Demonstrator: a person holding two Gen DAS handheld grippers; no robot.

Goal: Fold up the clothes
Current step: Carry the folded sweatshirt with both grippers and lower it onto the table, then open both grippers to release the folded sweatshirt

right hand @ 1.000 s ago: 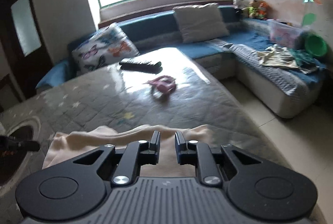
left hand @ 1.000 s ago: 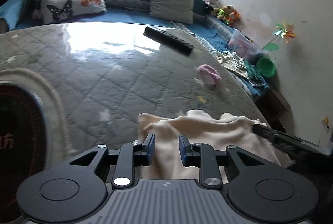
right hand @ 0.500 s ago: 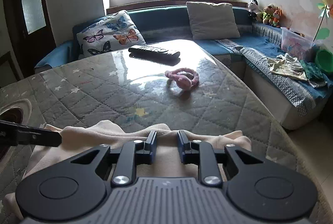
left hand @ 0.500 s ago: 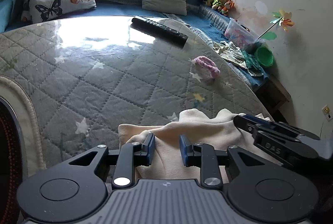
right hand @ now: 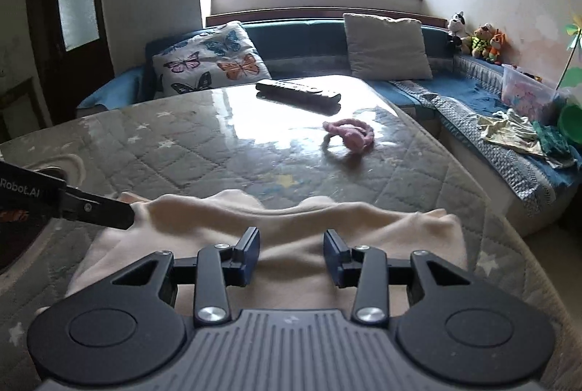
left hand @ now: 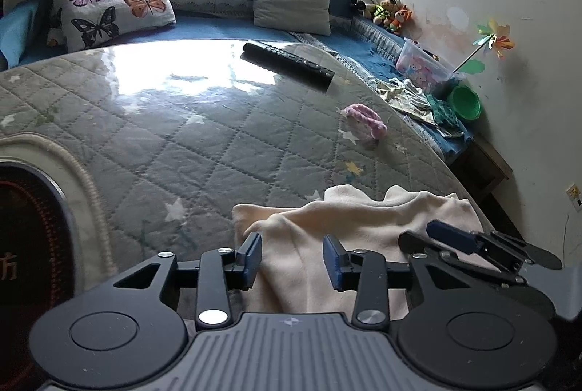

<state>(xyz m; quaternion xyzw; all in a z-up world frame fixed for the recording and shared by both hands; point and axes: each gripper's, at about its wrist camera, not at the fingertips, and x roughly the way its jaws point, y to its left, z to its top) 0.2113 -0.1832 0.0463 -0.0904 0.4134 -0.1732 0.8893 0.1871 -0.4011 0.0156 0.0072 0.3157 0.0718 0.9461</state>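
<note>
A cream garment (left hand: 363,220) (right hand: 291,216) lies rumpled and partly folded at the near edge of the quilted grey table (left hand: 182,136). My left gripper (left hand: 291,245) hovers over its left end with the jaws opening. Cloth shows in the gap, but the blue pads (left hand: 254,251) stand clear of it. My right gripper (right hand: 291,240) is over the garment's middle, its jaws also opening and its pads off the fabric. Each tool shows in the other's view: the right gripper (left hand: 473,242) at the right, the left gripper (right hand: 91,209) at the cloth's left corner.
A black remote (left hand: 287,65) and a pink hair band (left hand: 365,116) lie farther back on the table. A dark round inset (left hand: 22,245) is at the table's left. A blue corner sofa (right hand: 454,92) with cushions, toys and loose clothes runs behind and to the right.
Both grippers' jaws have widened and let go of the cream cloth, which now rests on the table. The right gripper has shifted sideways along the garment.
</note>
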